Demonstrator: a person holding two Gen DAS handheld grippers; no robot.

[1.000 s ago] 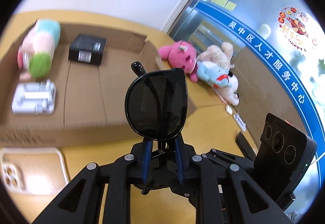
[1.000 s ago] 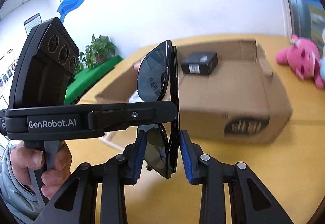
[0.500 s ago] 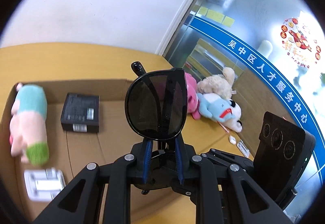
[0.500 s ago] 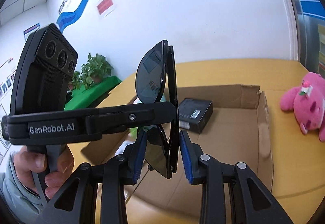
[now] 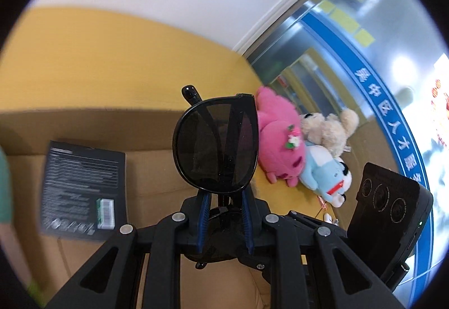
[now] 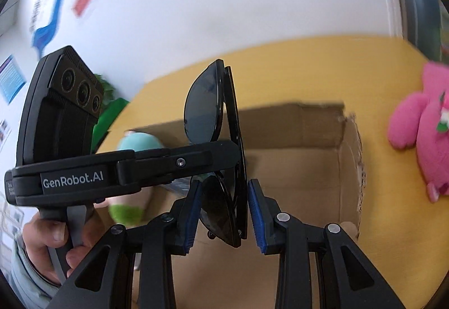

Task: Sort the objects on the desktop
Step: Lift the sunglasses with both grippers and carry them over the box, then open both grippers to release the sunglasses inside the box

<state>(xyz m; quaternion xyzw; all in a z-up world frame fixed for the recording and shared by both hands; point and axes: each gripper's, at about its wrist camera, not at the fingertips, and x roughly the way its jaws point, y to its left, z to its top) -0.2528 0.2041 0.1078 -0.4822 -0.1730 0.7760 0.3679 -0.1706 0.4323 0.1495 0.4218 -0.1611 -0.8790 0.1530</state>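
Folded black sunglasses, glossy dark lenses stacked, a temple tip poking up at the top left! The left gripper was clamped on their lower edge, blue pads pressing both sides. They stood upright, long axis vertical, above the open cardboard box. In the right wrist view they showed edge-on, between the right gripper fingers, which stood spread, a gap on each side.
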